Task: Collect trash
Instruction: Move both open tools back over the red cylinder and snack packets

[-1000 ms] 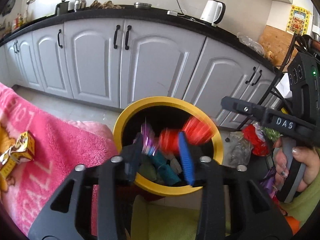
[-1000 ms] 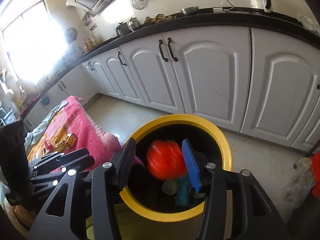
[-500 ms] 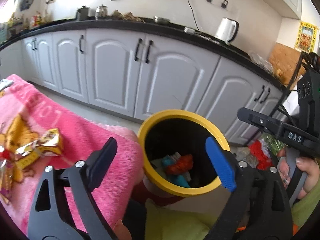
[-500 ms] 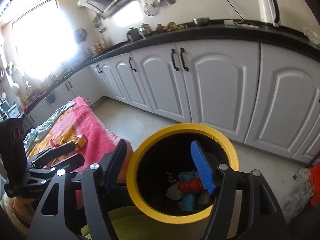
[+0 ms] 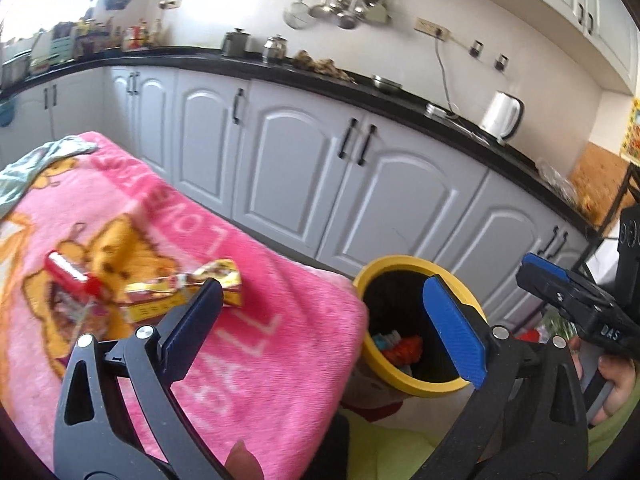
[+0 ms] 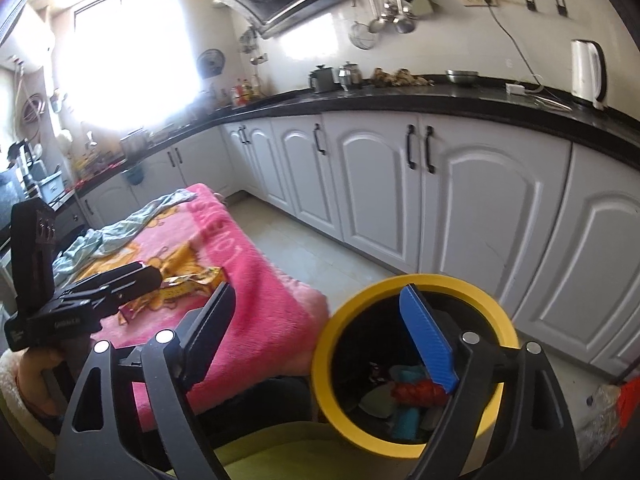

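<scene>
the left gripper (image 5: 320, 320) stands wide open with nothing between its fingers, one tip over the pink blanket (image 5: 248, 344) and the blue-padded tip over the yellow bin (image 5: 420, 384). the right gripper (image 6: 316, 340) is spread just as wide and holds nothing; its blue pad hangs over the mouth of the bin (image 6: 360, 436), its dark one over the near edge of the blanket (image 6: 256, 280).

the bin sits just beside the blanket's near right corner, below the white cabinets (image 6: 480, 208). inside it lie a red crumpled piece (image 6: 416, 392), some teal scraps (image 6: 406, 426) and a pale bit, all low in the dark well.

trash still on the blanket: a yellow wrapper (image 5: 188, 286) near the middle toward the left edge, just past the left gripper's dark fingertip, and a red-and-white wrapper (image 5: 70, 276) beside it, further left. that second one is blurred, so it may be more than one piece. in the right wrist view the yellow wrapper (image 6: 192, 282) peeks out beside the left gripper's body (image 6: 84, 304).

a pale blue cloth (image 6: 120, 232) is bunched at the blanket's far left corner. a white kettle (image 6: 586, 72) stands at the right end of the black worktop (image 6: 400, 100).
</scene>
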